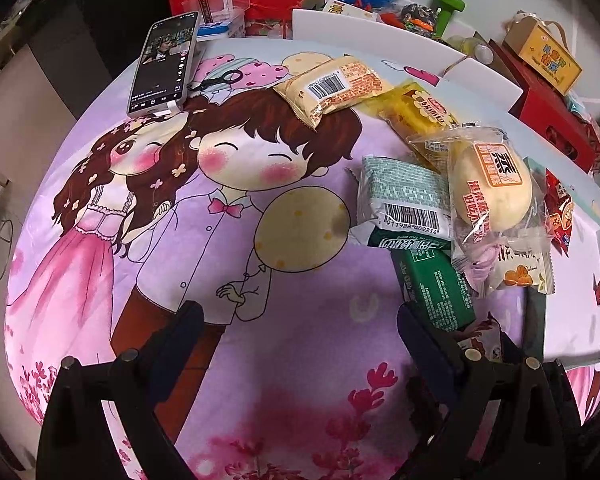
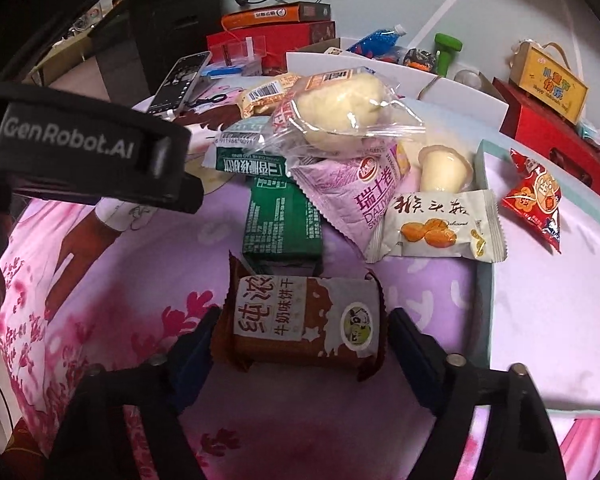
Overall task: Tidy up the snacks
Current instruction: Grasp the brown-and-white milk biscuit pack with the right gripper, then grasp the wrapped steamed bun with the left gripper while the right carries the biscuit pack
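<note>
A brown milk-biscuit packet (image 2: 304,328) lies on the pink cartoon cloth (image 2: 140,280). My right gripper (image 2: 302,320) has a pad against each crimped end of it, shut on the packet. Behind it is a pile of snacks: a green packet (image 2: 282,220), a purple Swiss-roll packet (image 2: 364,196), a white packet with orange fruit (image 2: 436,224), a clear-wrapped bun (image 2: 340,112) and a jelly cup (image 2: 444,168). My left gripper (image 1: 300,320) hangs open above bare cloth, left of the green packet (image 1: 436,292) and the bun (image 1: 492,184). Its body (image 2: 92,148) shows at the left of the right wrist view.
A teal-rimmed white tray (image 2: 485,208) on the right holds a red snack bag (image 2: 536,196). A phone (image 1: 164,64) and small scissors (image 1: 220,79) lie at the far left of the cloth. Red and yellow gift boxes (image 1: 548,60), a white board (image 1: 380,36) and toys crowd the back.
</note>
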Motion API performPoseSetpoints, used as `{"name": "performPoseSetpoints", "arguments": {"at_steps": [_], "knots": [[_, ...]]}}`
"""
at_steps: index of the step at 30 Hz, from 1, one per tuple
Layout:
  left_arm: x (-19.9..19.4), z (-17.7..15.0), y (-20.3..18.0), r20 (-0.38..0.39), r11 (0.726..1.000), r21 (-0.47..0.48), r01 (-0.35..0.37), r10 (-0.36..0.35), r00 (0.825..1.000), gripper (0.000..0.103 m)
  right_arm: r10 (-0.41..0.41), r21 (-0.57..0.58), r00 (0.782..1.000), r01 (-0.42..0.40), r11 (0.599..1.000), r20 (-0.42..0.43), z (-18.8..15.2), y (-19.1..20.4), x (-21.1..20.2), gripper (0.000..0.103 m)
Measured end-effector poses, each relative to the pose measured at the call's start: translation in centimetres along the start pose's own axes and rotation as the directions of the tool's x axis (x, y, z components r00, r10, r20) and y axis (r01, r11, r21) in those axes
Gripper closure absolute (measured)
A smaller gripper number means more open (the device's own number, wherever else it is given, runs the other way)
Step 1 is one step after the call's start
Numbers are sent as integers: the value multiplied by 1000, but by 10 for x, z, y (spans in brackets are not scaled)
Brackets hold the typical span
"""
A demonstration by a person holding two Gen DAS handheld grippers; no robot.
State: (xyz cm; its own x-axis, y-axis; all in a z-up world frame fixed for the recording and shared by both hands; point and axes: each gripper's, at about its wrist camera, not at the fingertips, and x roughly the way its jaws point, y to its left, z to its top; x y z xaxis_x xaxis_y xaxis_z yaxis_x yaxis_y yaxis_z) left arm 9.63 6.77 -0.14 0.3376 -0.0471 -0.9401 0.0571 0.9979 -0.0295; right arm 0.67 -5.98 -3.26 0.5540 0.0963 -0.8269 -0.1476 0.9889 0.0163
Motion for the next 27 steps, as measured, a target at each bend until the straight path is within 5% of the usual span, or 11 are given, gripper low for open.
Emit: {"name": "performPoseSetpoints", "arguments": {"at_steps": [4, 27], "knots": [[-1, 0, -2, 3, 1000, 5, -1, 1, 1000, 6, 5, 8, 1000, -5, 1000, 13, 1, -1, -5, 34], [-25, 15, -1, 90, 998, -21, 56, -54, 994, 6, -20, 111, 993, 7, 994, 119, 19, -38, -46, 35]]}}
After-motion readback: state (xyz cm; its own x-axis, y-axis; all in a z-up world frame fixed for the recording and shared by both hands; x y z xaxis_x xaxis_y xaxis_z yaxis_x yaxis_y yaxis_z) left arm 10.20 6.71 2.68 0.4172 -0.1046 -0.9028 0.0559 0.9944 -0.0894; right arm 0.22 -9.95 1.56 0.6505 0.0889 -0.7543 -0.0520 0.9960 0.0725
